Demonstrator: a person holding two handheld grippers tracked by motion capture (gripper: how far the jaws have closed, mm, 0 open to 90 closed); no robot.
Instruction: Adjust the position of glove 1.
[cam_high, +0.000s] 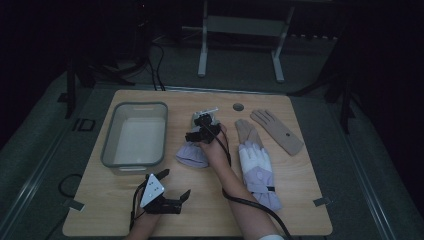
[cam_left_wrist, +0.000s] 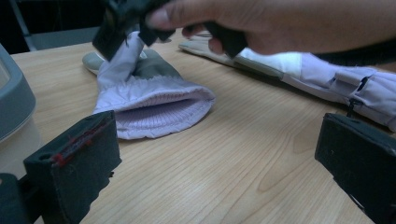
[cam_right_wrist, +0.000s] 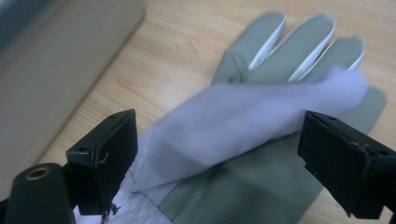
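You work at a light wooden table (cam_high: 150, 220) with rounded corners and a small round grommet (cam_high: 238, 107) near its twelve o'clock edge. Around it lies grey carpeted floor (cam_high: 45, 125), dim under low light, and the room falls to near black at its edges. At twelve o'clock beyond the table stands a pale metal frame (cam_high: 240, 30) on two legs. Dark cables (cam_high: 157, 70) trail across the floor at eleven o'clock.

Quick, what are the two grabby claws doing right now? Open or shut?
Left gripper: jaws open, holding nothing, low over the table.
Right gripper: jaws open, either side of the lilac glove, not pinching it.
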